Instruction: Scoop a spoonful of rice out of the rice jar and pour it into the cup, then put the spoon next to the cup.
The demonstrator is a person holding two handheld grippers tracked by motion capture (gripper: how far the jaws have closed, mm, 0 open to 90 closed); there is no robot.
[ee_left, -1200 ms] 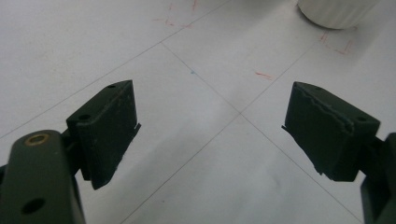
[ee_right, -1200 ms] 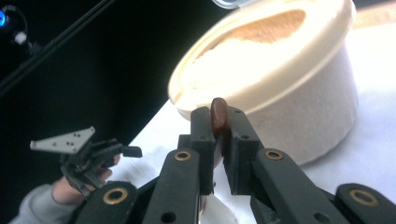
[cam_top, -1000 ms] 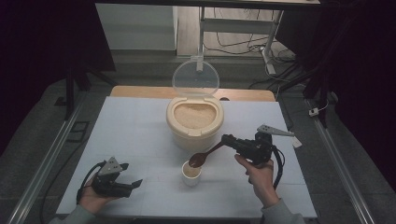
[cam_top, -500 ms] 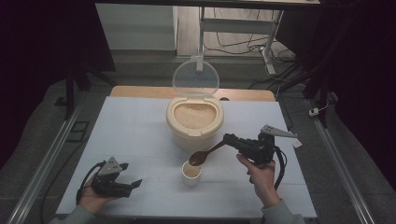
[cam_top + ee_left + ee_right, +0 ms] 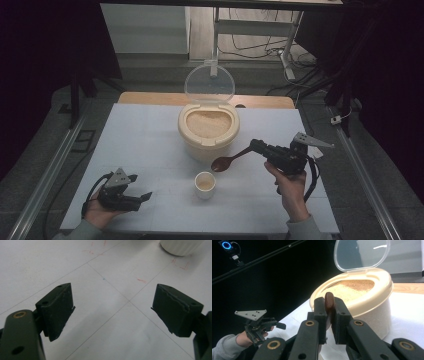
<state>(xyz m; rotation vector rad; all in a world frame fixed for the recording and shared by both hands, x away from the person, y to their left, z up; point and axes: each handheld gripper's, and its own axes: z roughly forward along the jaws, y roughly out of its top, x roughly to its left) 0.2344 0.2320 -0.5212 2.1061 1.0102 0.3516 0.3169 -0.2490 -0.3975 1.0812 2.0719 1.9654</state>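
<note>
My right gripper [image 5: 257,146] clamps the brown spoon [image 5: 227,161] just beside the open rice container [image 5: 207,131], small cup [image 5: 205,184] below its bowl, left gripper [image 5: 142,196] resting open well left.

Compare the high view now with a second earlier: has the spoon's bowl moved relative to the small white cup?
Yes. The spoon, clamped in the right gripper, has lifted off the small white cup and now hangs beyond it, nearer the rice container.

High view: you look forward and down over the whole table [image 5: 150,130]. Left gripper view: close to the tabletop, facing the cup [image 5: 181,246]. Right gripper view: low and level, facing the rice container [image 5: 364,297], shared with the high view.
</note>
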